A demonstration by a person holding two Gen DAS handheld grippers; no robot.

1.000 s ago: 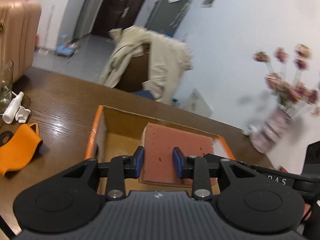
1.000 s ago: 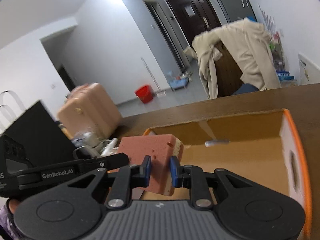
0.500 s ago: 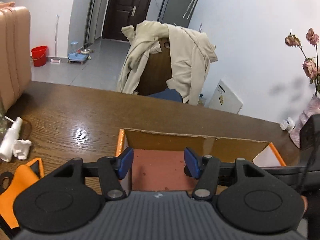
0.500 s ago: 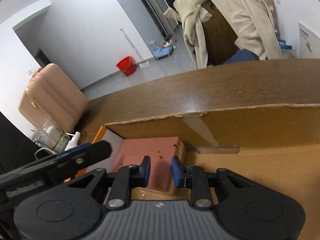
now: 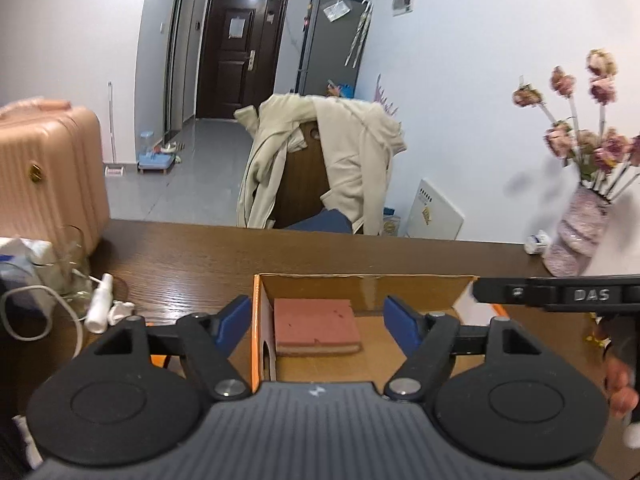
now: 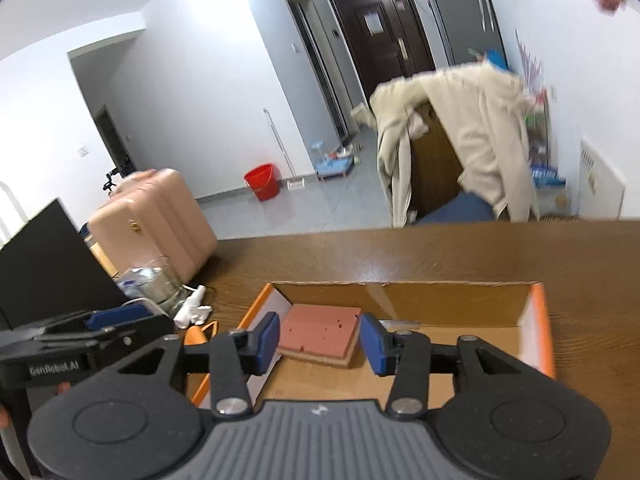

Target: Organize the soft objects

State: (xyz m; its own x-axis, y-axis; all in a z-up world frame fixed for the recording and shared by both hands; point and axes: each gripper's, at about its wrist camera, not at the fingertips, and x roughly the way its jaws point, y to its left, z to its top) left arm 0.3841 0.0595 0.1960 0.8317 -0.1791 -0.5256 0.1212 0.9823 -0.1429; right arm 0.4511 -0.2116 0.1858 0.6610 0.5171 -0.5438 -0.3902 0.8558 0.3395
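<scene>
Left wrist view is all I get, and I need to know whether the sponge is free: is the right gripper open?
Observer: Yes. The right gripper is open, pads well apart; the sponge lies flat in the cardboard box, not gripped.
Operator: Anything soft outside the box?
Observer: An orange item lies on the table, just left of the box.
Operator: Anything on the floor?
Observer: A red bucket stands by the wall, beyond the pink suitcase.
</scene>
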